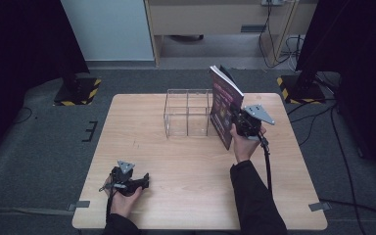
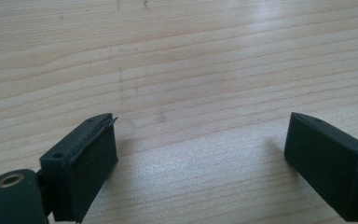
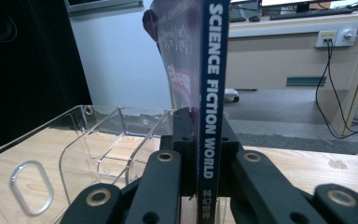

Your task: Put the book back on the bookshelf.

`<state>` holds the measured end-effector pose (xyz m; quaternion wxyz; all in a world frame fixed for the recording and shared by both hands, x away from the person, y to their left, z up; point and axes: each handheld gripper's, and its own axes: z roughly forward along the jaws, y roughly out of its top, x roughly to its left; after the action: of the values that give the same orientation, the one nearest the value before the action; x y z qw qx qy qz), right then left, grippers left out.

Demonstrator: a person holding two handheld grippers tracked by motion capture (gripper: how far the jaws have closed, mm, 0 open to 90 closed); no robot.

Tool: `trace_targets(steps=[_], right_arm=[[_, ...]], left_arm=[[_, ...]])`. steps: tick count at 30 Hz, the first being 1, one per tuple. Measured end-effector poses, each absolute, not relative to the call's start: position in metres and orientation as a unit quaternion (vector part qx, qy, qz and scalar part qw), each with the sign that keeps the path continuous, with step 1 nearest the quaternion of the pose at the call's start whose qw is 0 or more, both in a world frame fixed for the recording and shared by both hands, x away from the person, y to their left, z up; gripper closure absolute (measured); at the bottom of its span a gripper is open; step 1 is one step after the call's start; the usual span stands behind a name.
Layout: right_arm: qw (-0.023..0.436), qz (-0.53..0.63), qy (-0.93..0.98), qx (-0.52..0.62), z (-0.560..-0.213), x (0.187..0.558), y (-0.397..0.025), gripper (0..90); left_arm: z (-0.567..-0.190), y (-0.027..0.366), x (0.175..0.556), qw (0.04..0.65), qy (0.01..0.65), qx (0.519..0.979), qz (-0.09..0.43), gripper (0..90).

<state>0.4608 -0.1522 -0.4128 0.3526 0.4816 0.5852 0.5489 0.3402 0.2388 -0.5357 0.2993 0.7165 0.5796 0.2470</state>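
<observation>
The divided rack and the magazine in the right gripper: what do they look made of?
Rack: looks like clear rigid plastic, probably acrylic; you see the table through its glossy walls.
Magazine: paper with a glossy printed cover; the cover bows above the right gripper, so it is thin and flexible. Table: pale wood grain, possibly laminate.

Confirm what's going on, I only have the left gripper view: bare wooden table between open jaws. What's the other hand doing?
Observer: The right gripper is shut on a thin purple-covered book, held upright by its spine.
Operator: Any title on it?
Observer: The right gripper view shows the dark spine reading SCIENCE FICTION WORLD.
Operator: Where is it relative to anything else?
Observer: It stands at the right end of a clear plastic divided organiser at the far middle of the light wooden table.
Operator: And my gripper?
Observer: The left gripper is open, low over the table's near left part, holding nothing.
</observation>
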Motion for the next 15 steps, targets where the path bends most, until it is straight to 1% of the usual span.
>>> trace_targets(steps=[7, 15], right_arm=[[0.357, 0.558, 0.576, 0.479, -0.420, 0.465, -0.152, 84.3], [0.363, 0.549, 0.581, 0.479, -0.425, 0.461, -0.154, 83.7]], left_arm=[[-0.536, 0.239, 0.340, 0.299, 0.580, 0.717, 0.247, 8.2], [-0.536, 0.239, 0.340, 0.299, 0.580, 0.717, 0.247, 8.2]])
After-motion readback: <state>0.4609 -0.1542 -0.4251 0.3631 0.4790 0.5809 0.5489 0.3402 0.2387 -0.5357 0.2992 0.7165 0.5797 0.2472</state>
